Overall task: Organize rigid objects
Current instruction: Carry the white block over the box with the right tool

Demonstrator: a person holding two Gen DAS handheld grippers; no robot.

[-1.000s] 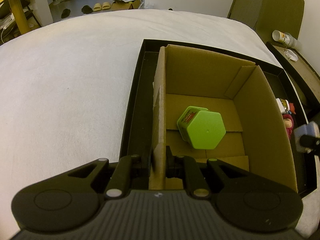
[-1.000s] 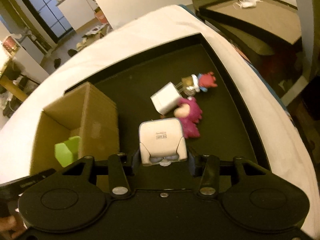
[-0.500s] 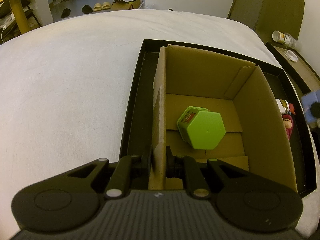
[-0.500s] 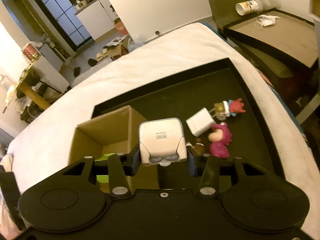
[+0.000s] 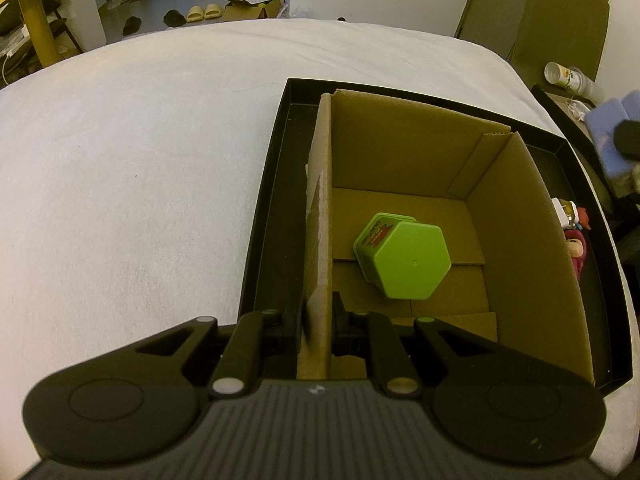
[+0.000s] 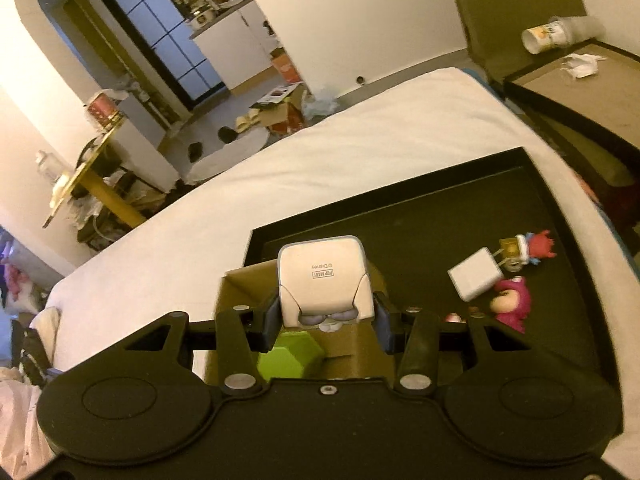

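Toy (image 6: 324, 280) sits clamped between the right gripper (image 6: 326, 322) fingers, above the cardboard box (image 5: 516, 248): whitish, boxy, rounded corners. Left gripper (image 5: 316, 320) pinches the box's wall; green hexagonal container (image 5: 404, 260) inside.

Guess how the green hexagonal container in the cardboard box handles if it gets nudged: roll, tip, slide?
The green hexagonal plastic container already lies tilted on its side on the open brown cardboard box floor, so it probably can't tip much further. Its flat facets should resist rolling; expect a short rock, not a run. It looks rigid and smooth, so a push likely slides it across the cardboard.
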